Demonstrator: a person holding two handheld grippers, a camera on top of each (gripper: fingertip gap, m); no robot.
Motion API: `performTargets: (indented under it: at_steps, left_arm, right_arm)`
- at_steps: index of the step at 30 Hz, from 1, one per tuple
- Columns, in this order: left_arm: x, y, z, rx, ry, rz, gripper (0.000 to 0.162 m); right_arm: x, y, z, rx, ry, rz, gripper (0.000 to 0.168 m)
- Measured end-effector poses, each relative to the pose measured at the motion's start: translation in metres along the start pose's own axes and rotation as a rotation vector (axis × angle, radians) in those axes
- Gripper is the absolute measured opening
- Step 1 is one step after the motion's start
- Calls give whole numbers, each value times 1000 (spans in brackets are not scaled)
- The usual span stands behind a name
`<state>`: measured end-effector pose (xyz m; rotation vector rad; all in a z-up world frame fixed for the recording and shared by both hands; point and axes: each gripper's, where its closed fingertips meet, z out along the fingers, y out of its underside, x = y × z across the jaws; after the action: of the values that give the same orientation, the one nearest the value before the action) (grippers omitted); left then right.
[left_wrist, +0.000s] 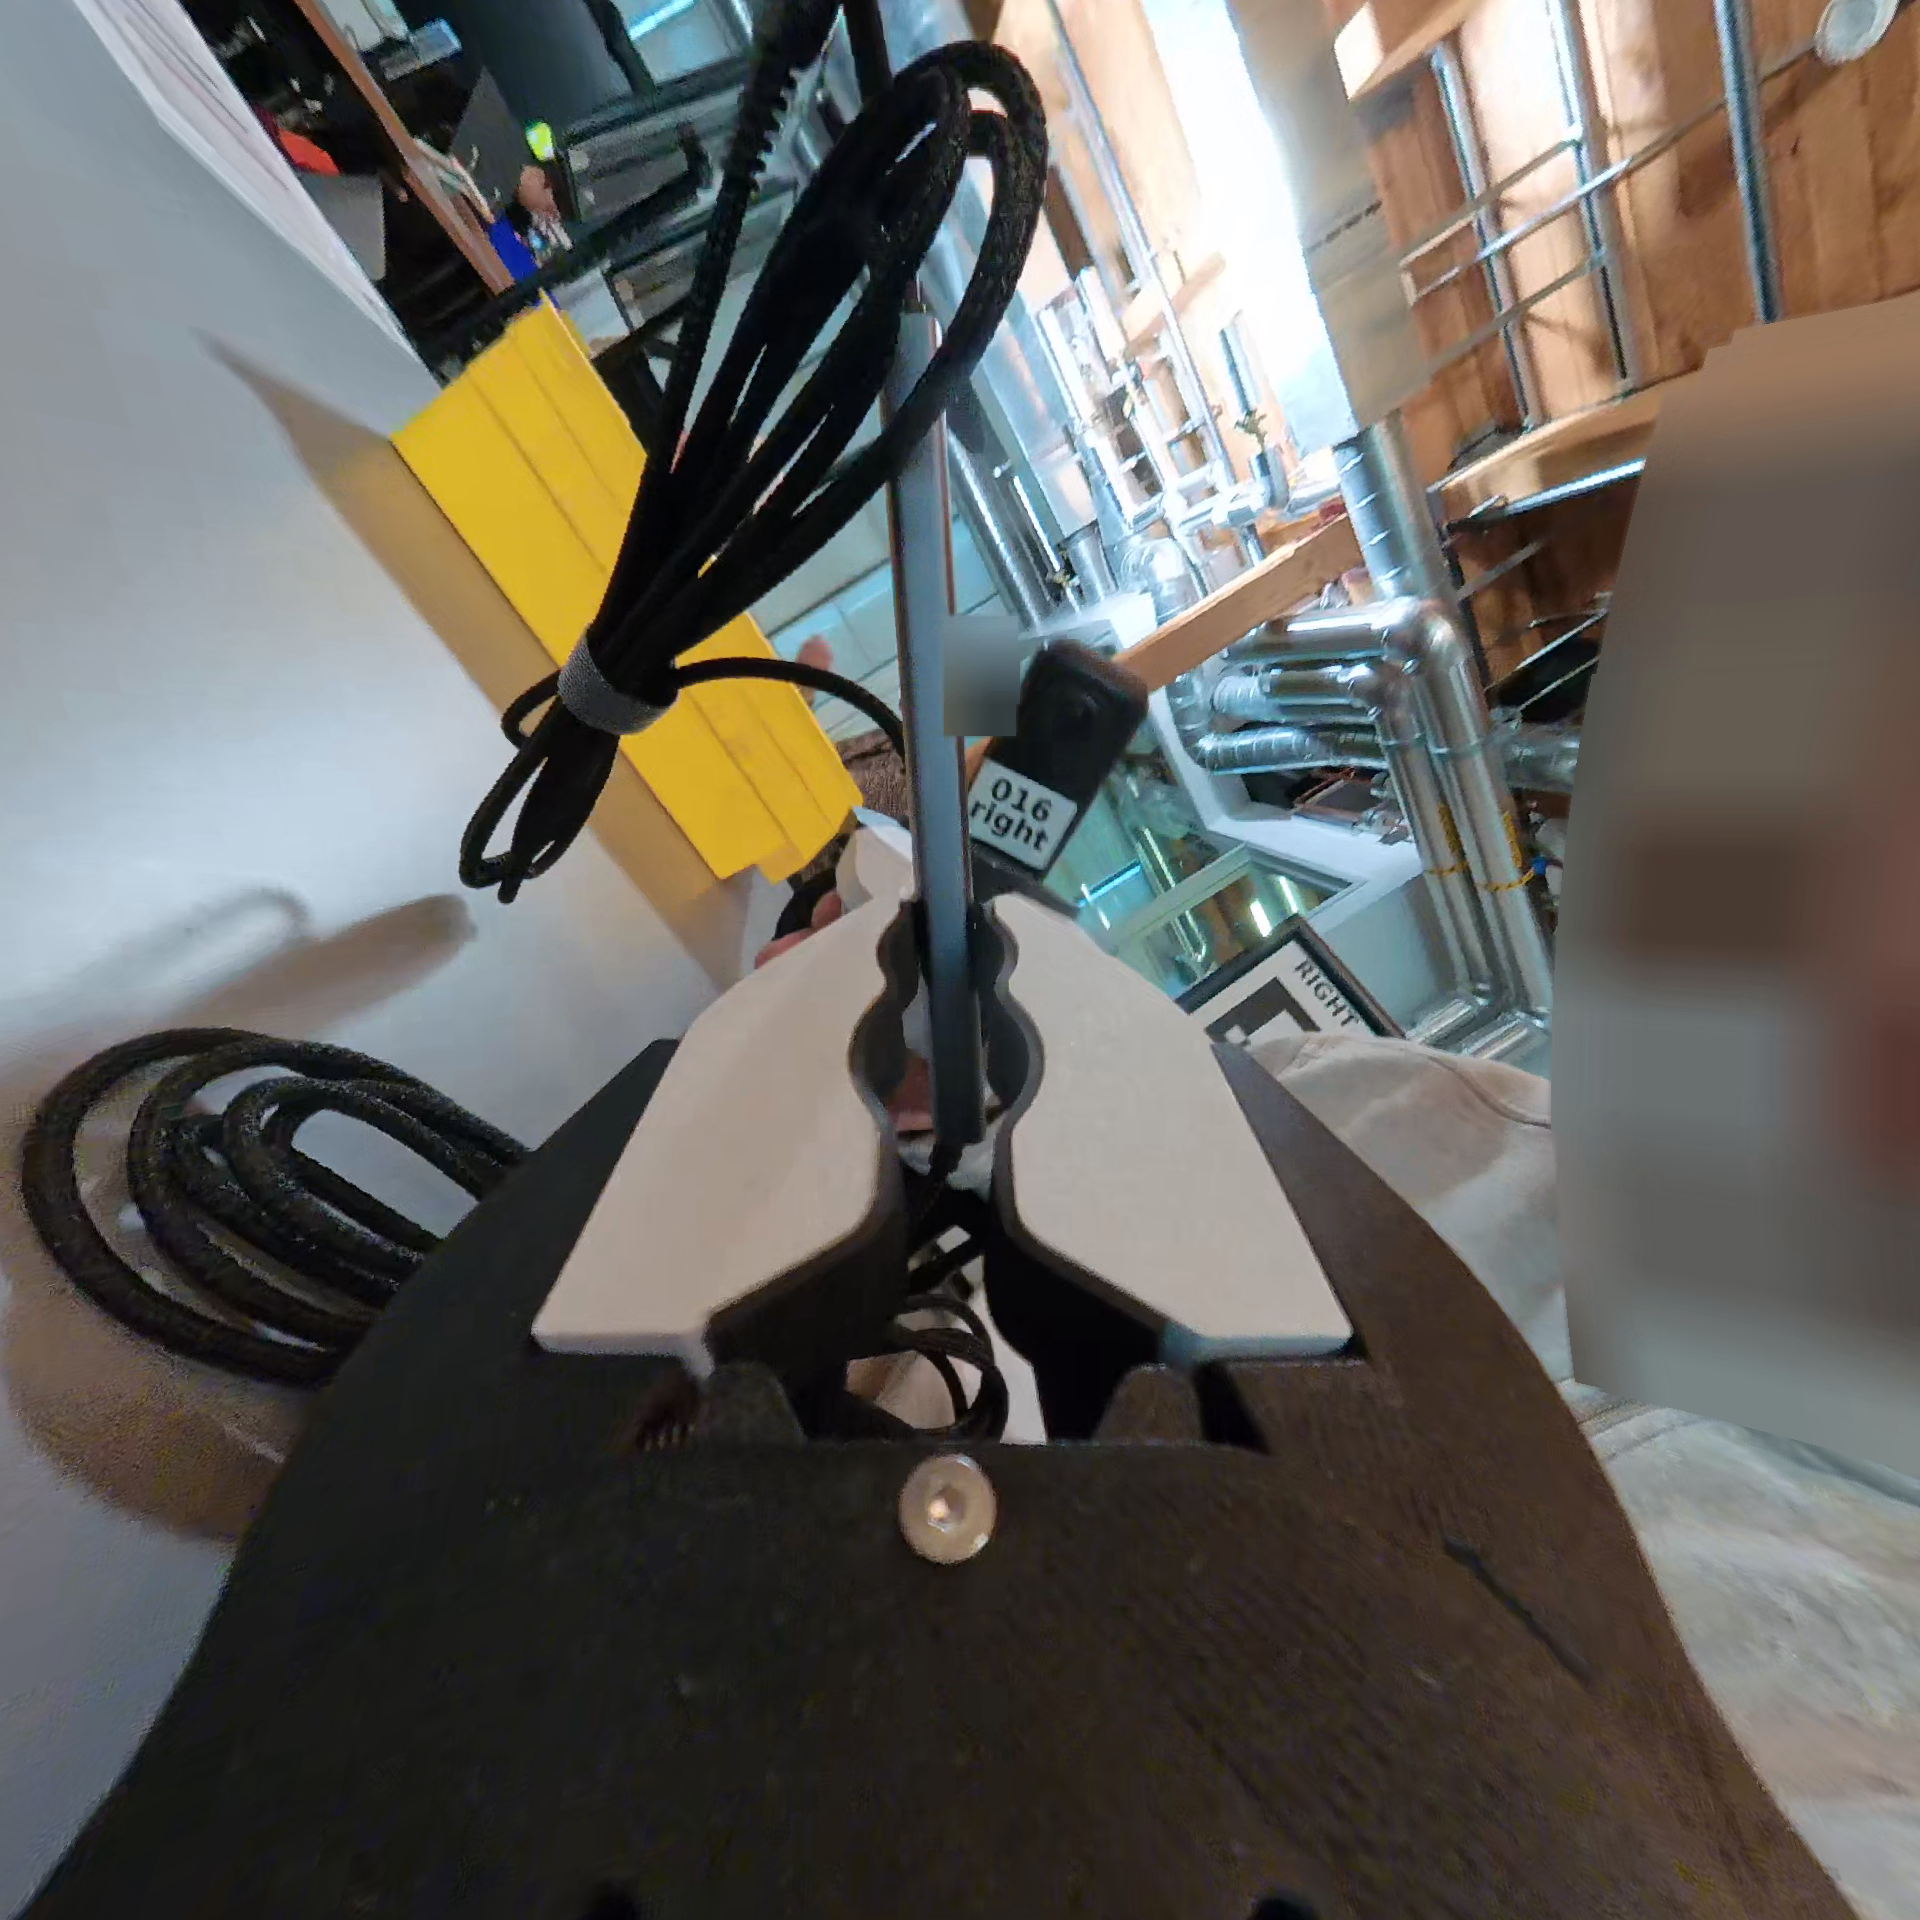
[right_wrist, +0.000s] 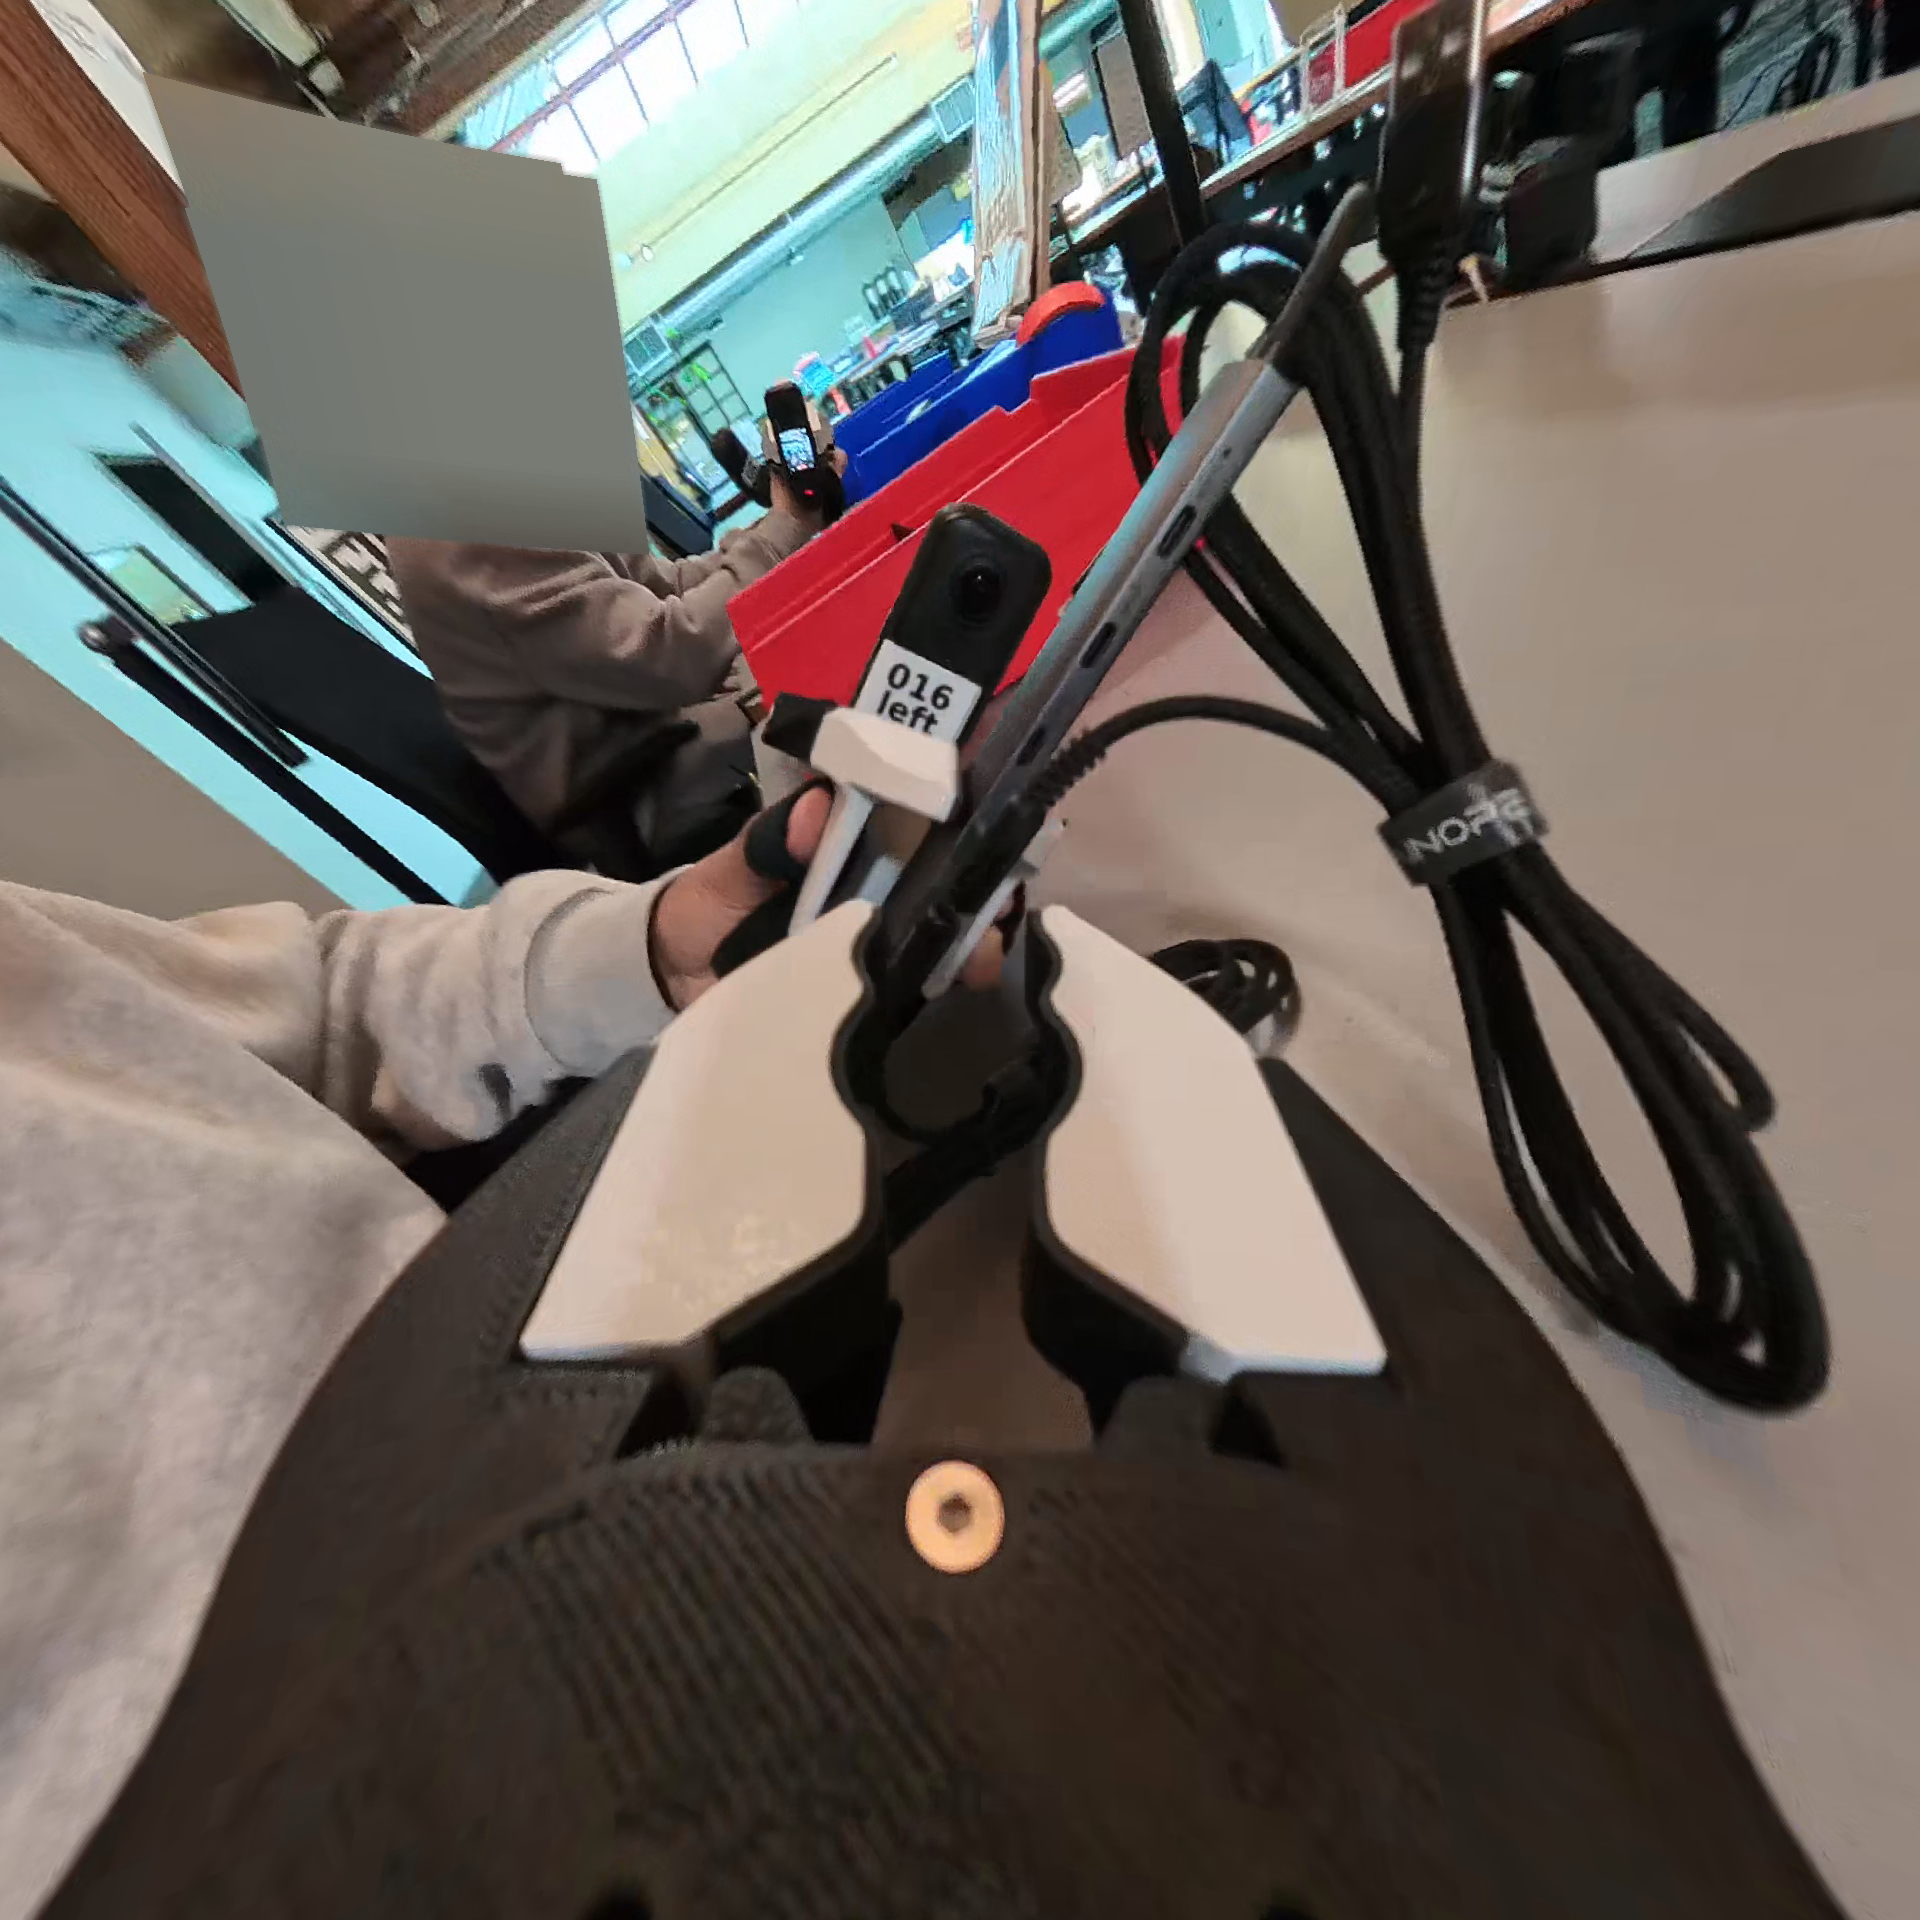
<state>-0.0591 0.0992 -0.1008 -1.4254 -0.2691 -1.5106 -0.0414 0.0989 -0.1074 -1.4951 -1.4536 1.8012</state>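
Note:
My left gripper (left_wrist: 951, 914) is shut on the lower part of a slim grey hub (left_wrist: 925, 623) that stands up and away from it. A black braided cable bundle (left_wrist: 613, 707), tied with a grey strap, hangs beside the hub. In the right wrist view my right gripper (right_wrist: 951, 925) closes on the dark lower end of the same hub (right_wrist: 1174, 540), jaws a little apart around it. The left gripper (right_wrist: 914, 862) grips the hub just beyond. The strapped cable bundle (right_wrist: 1465, 821) hangs to the right, with a USB plug (right_wrist: 1434, 135) at top.
A second black cable coil (left_wrist: 208, 1174) lies on the white table (left_wrist: 156, 727), also seen in the right wrist view (right_wrist: 1236, 977). A yellow bin (left_wrist: 582, 582) stands behind. Red (right_wrist: 935, 520) and blue (right_wrist: 935, 405) bins stand at the table's far side. A grey sleeve (right_wrist: 312, 1039) lies left. Less than 4 cm separates the two grippers' tips.

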Motion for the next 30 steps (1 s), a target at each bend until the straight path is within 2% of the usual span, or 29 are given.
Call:
performTargets:
  at_steps: [1, 6, 18, 30]
  left_arm:
    - [-1, 5, 3, -21, -3, 3, 8]
    - [0, 20, 17, -70, -10, 43, 8]
    - [-3, 27, 18, -156, -59, 132, 8]
    - [-5, 26, 14, -167, -67, 122, 8]
  right_arm:
    - [1, 1, 0, -1, -13, 23, 24]
    - [0, 5, -3, -25, -65, 86, 13]
    - [1, 10, -7, -78, -90, 90, 11]
    - [2, 10, -8, -78, -103, 111, 11]
